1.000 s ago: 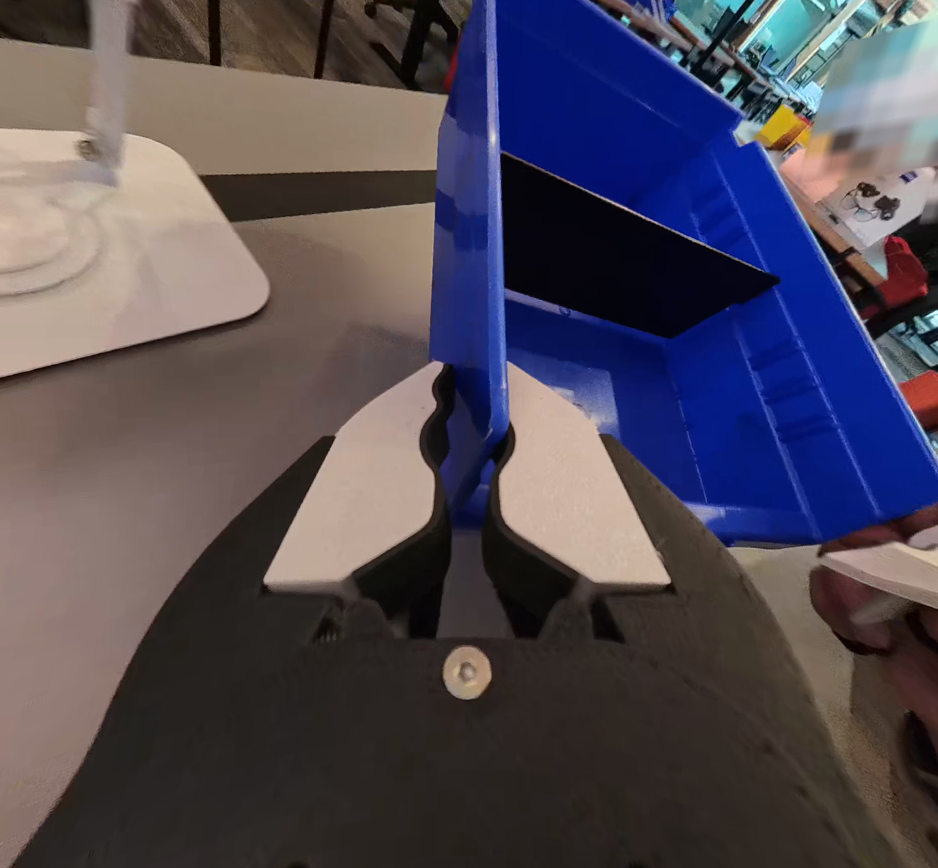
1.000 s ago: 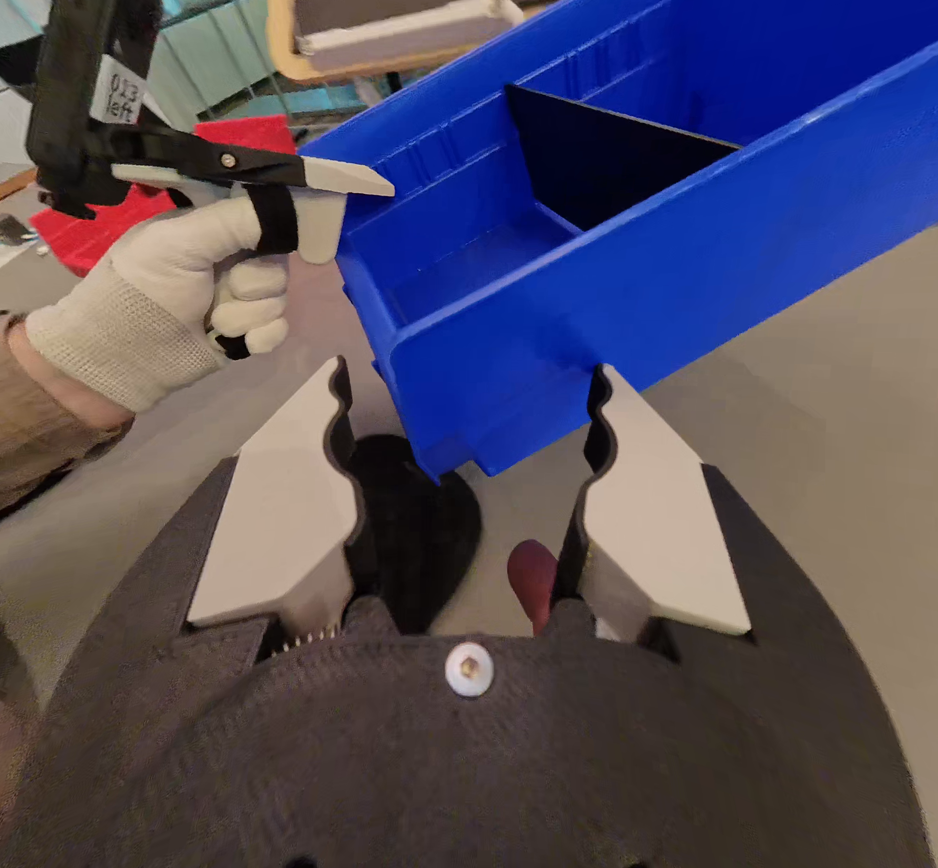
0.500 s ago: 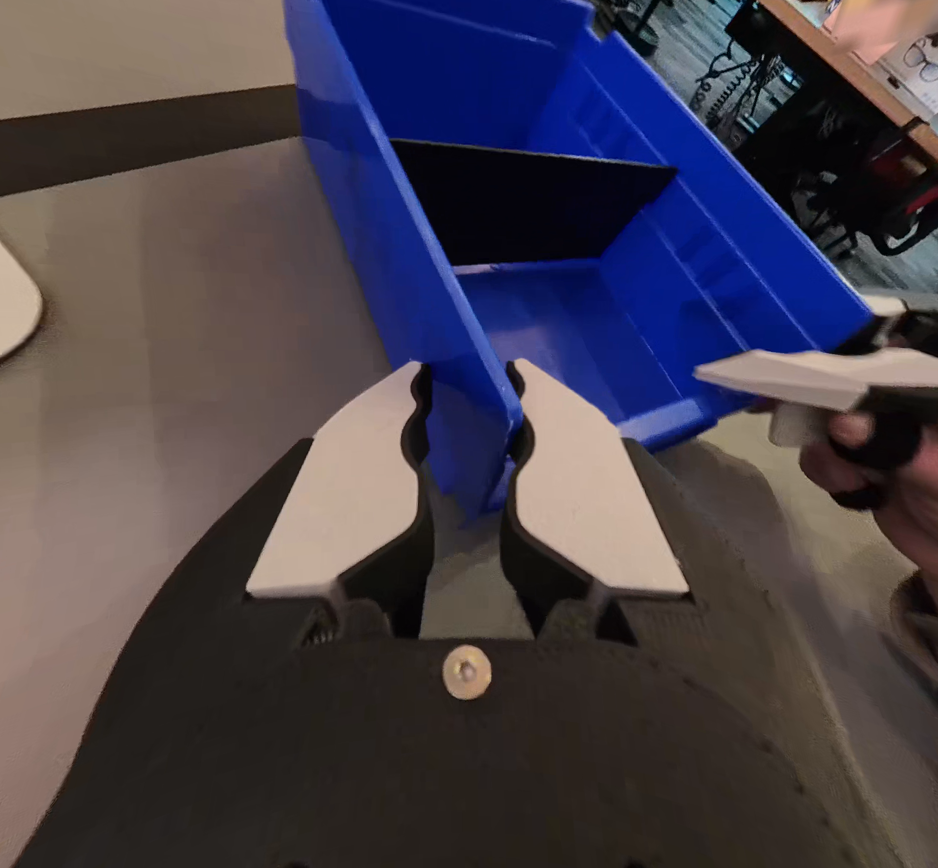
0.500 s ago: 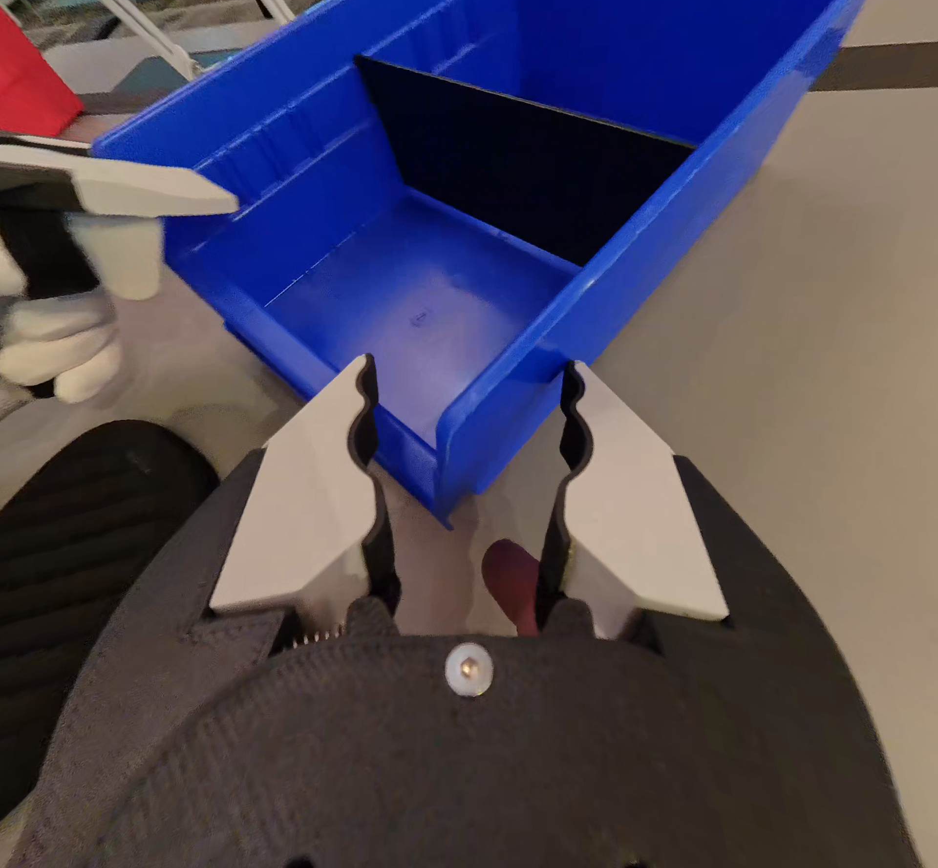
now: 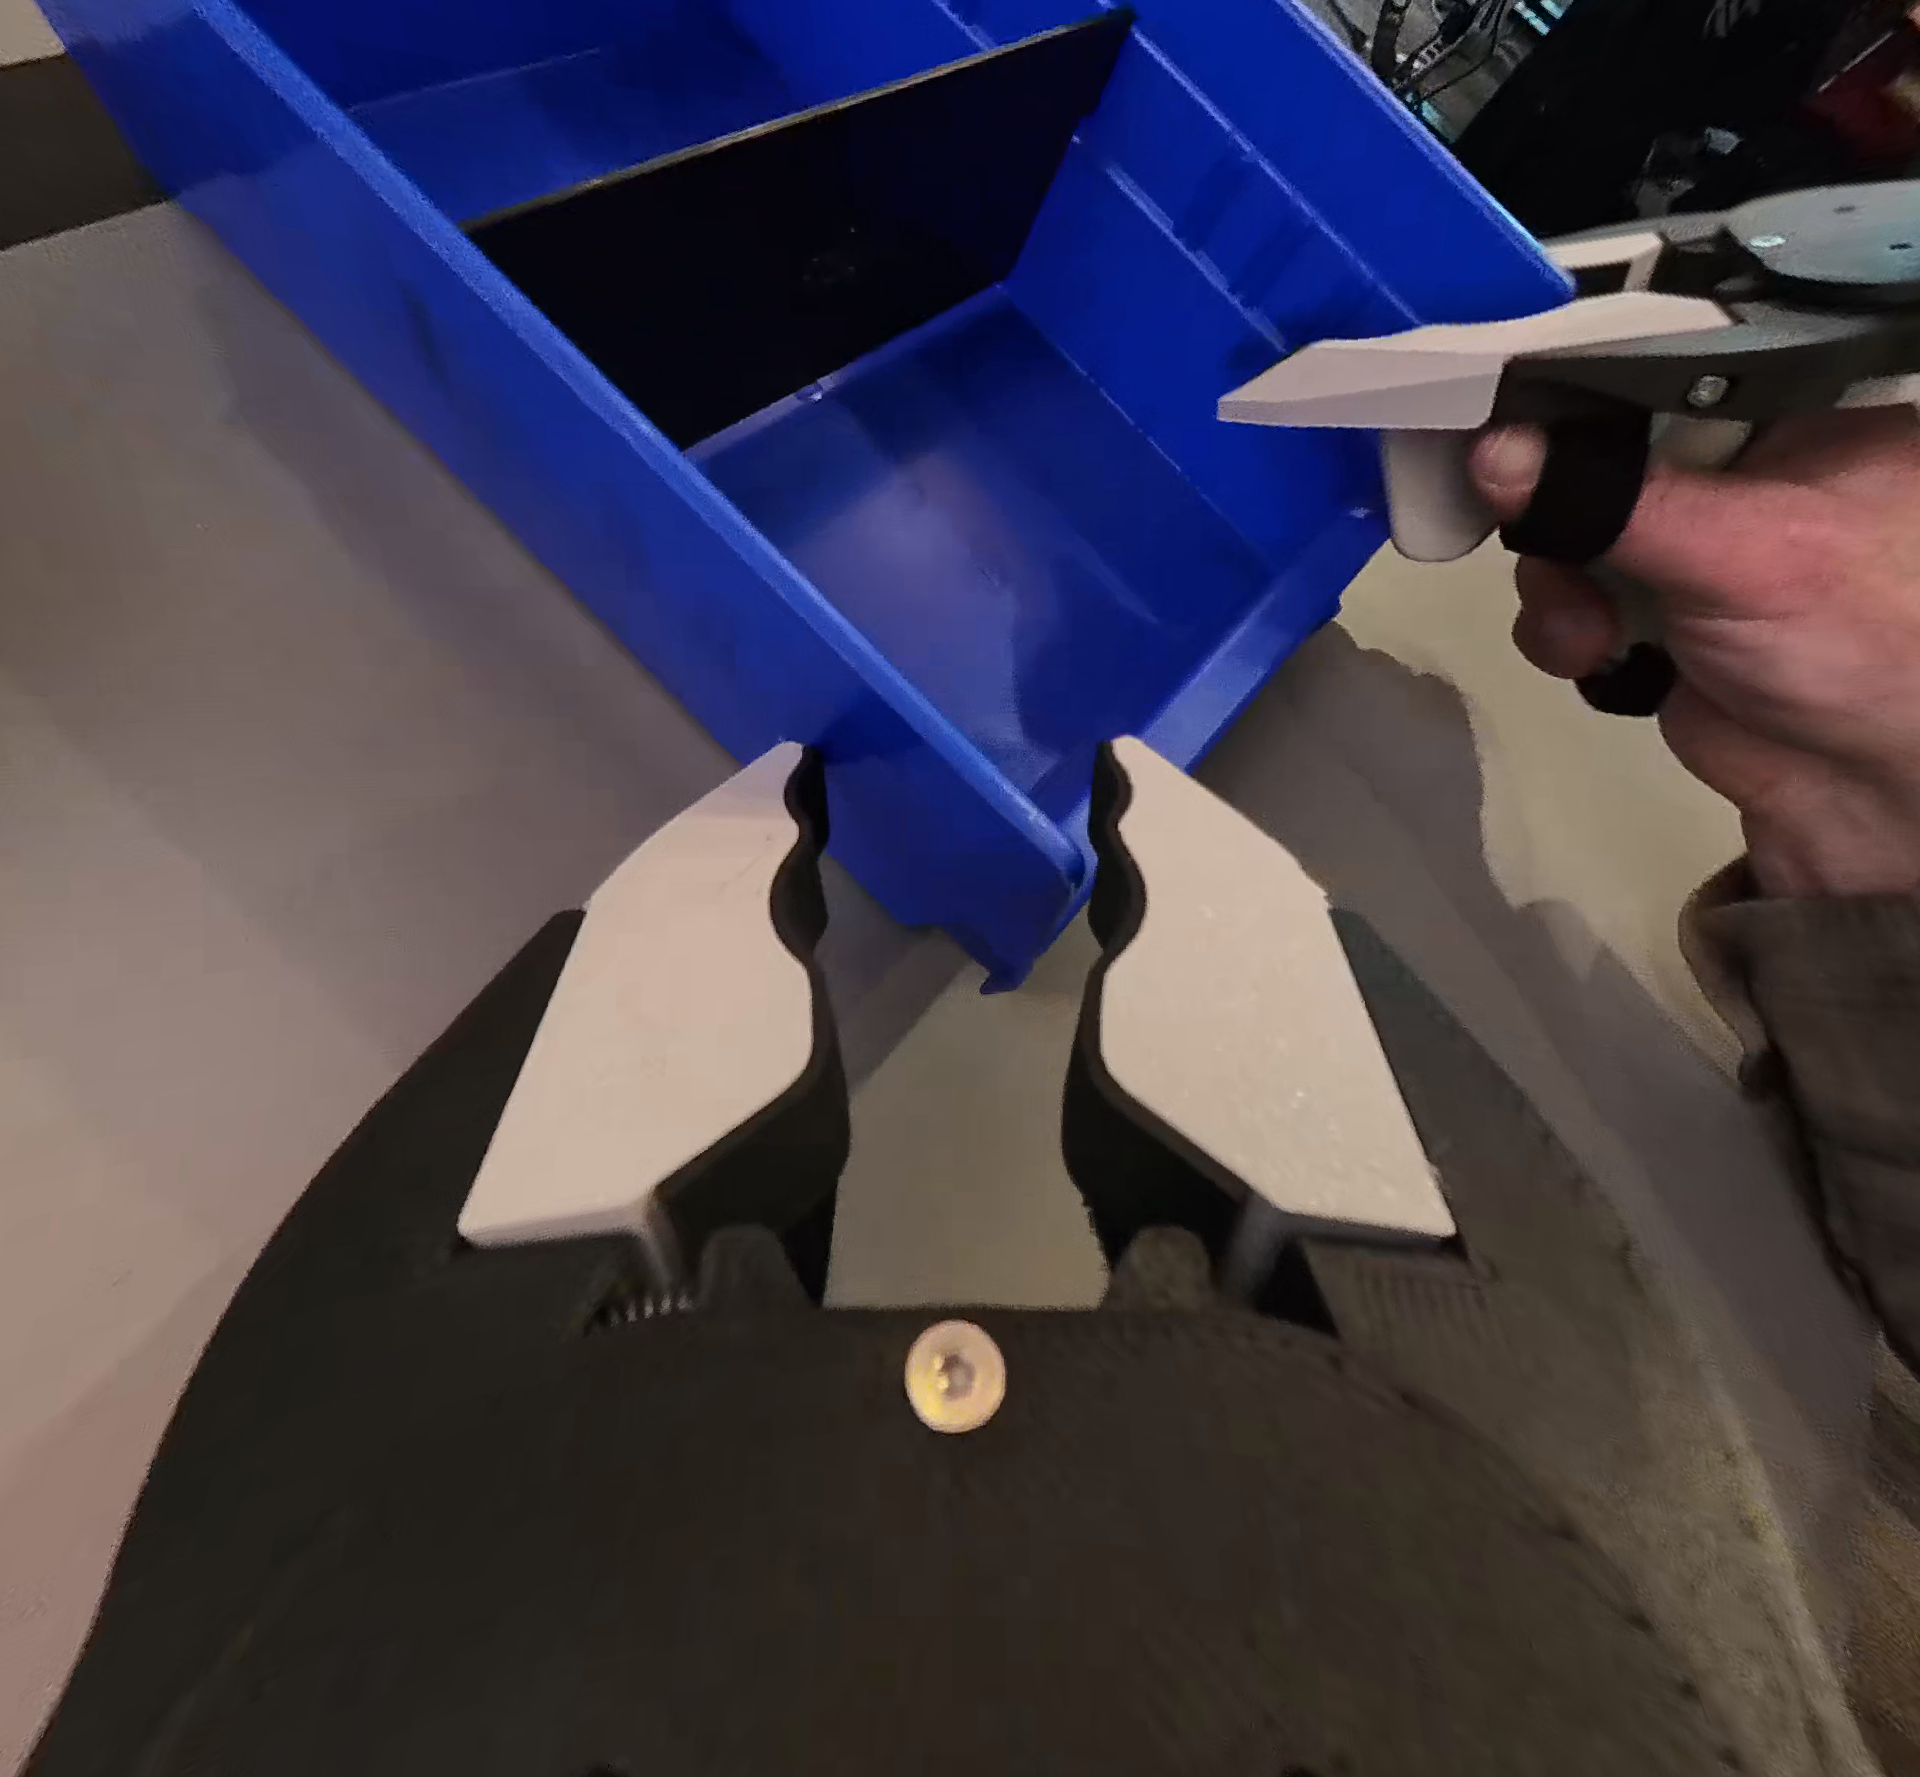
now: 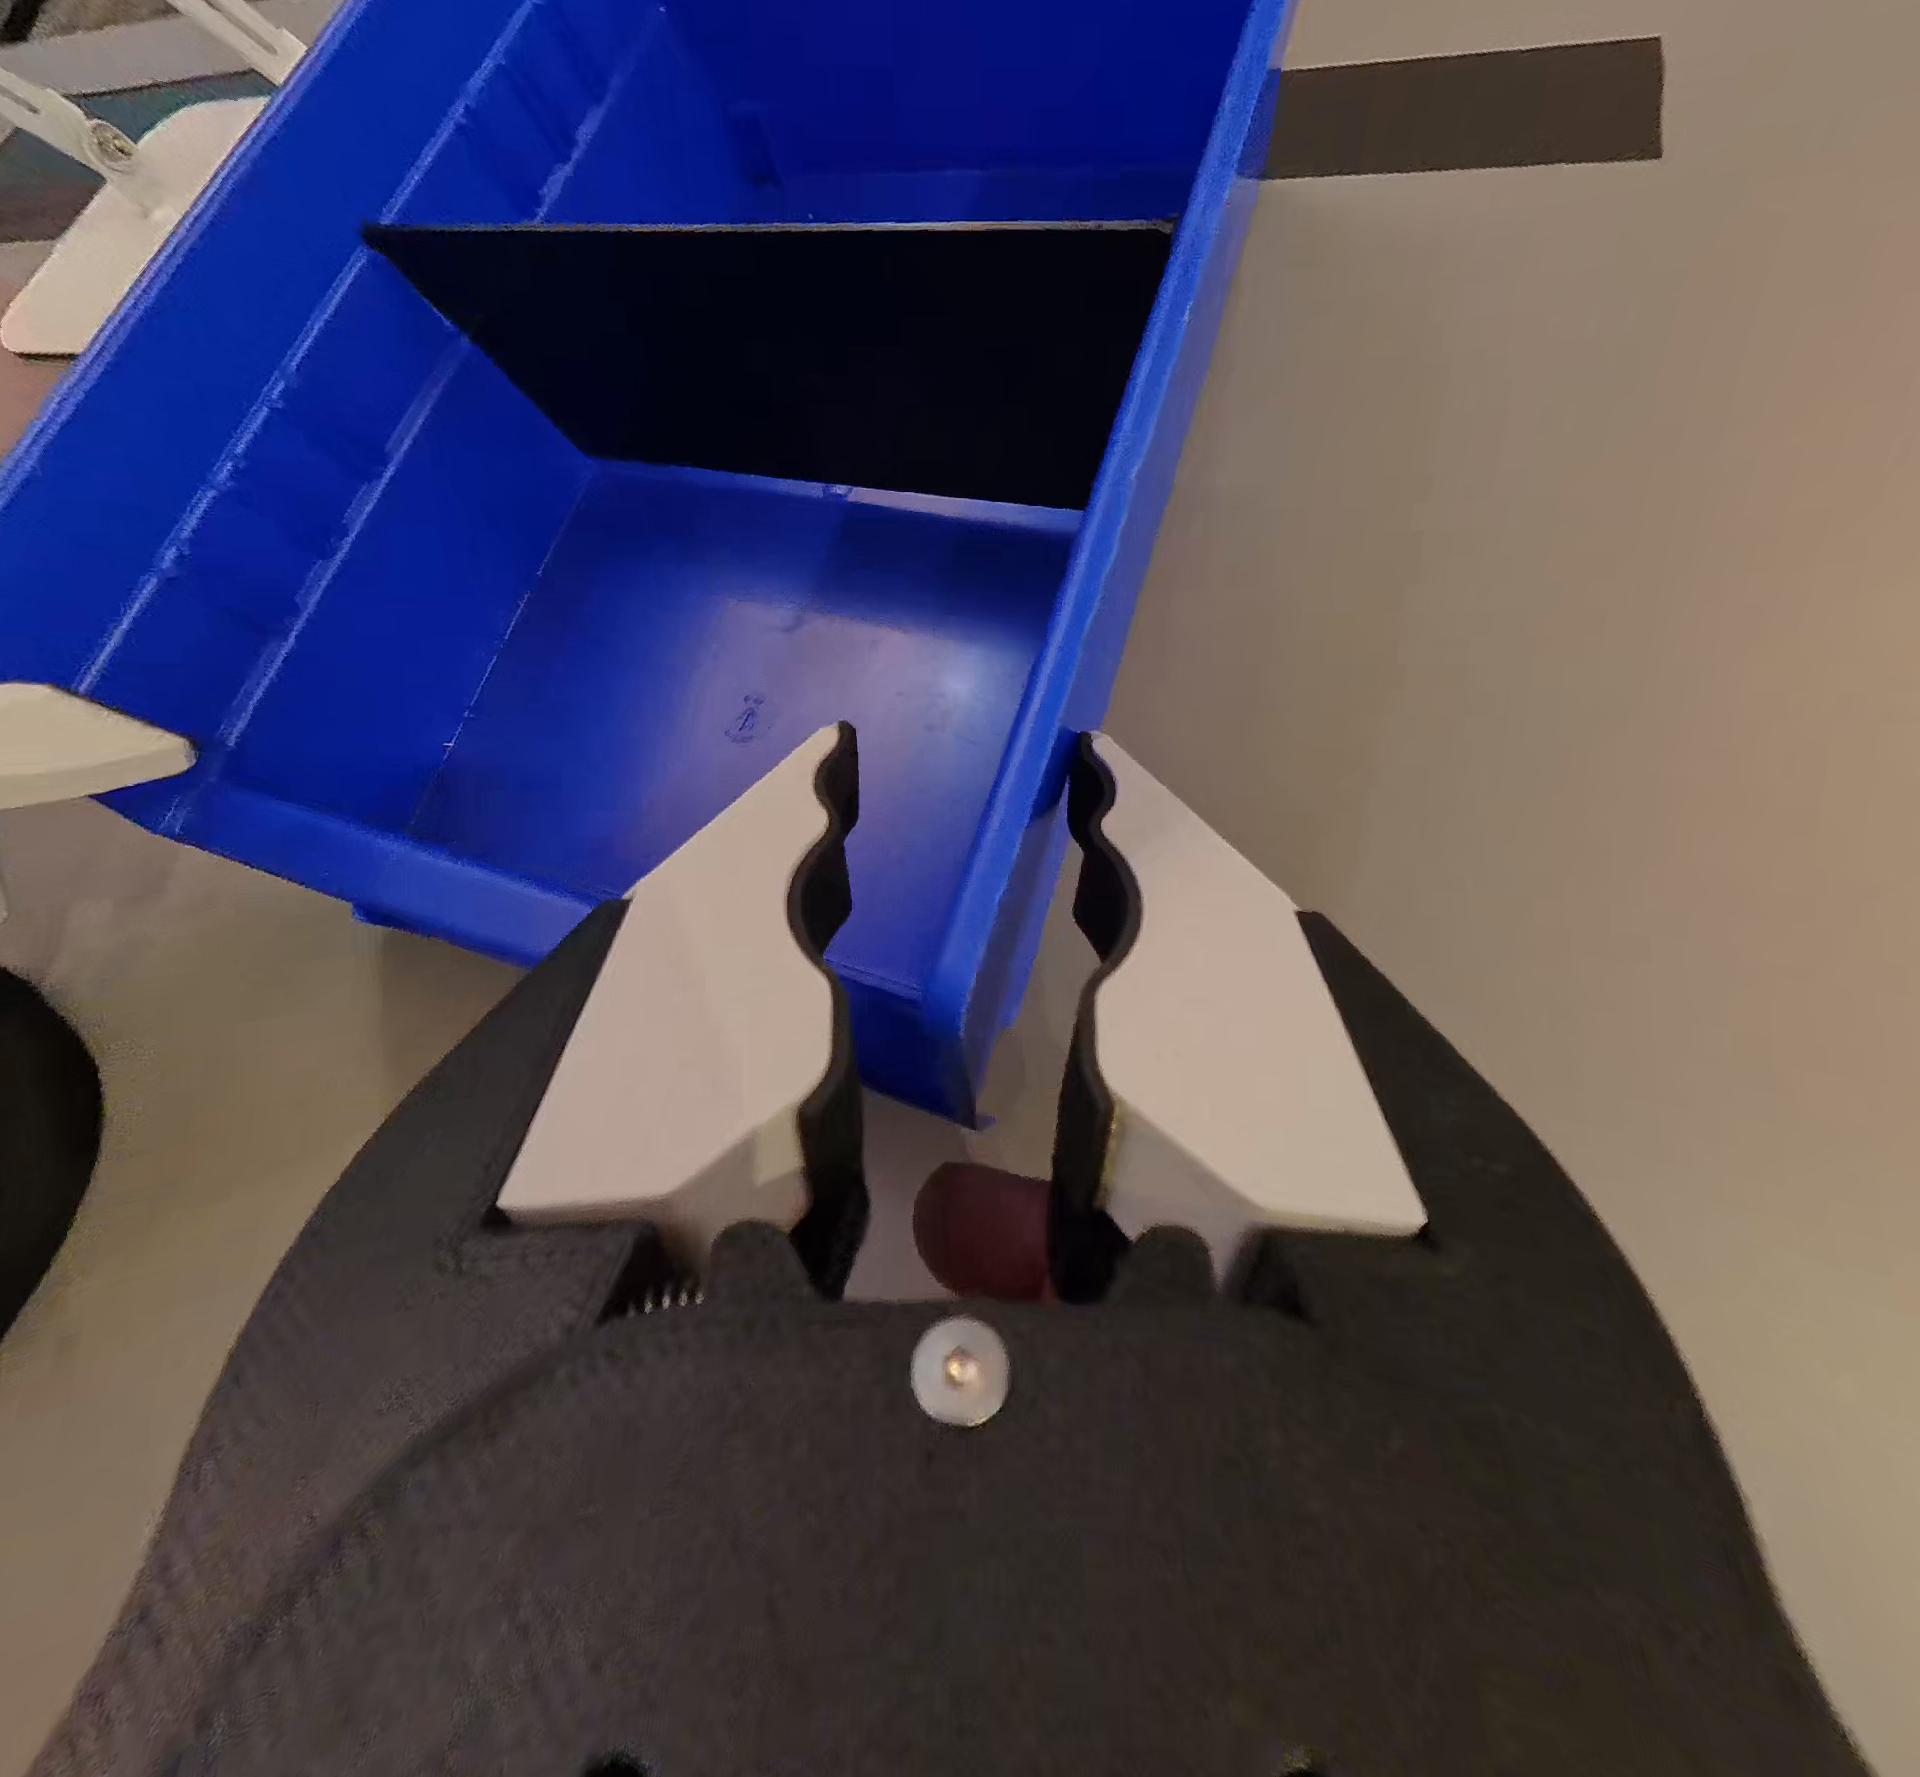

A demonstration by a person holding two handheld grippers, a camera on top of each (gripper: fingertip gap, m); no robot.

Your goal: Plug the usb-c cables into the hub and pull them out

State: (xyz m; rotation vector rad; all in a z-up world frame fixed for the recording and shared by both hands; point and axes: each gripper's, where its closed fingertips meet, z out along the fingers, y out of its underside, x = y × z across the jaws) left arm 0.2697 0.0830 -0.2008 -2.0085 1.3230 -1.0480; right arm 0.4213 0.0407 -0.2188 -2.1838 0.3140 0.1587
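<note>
Though edges blur, glossy blue plastic bin point(image 5: 582, 439), matte black divider point(image 6: 831, 356); both grippers' wavy-padded fingers apart astride its corners.

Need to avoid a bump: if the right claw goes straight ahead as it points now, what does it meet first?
The right claw is open and straddles the blue bin's right side wall, so that wall's near end likely meets its throat first; depth is unclear.

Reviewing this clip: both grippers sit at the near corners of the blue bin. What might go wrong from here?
1. The left gripper is open with the blue bin's corner wall between its jaws; nothing clamps it, so the bin may slide on the table.
2. The right gripper straddles the other side wall, also open; closing off-centre could twist the bin.
3. The near compartment looks empty; no cables or hub appear, so the task may stall.
</note>
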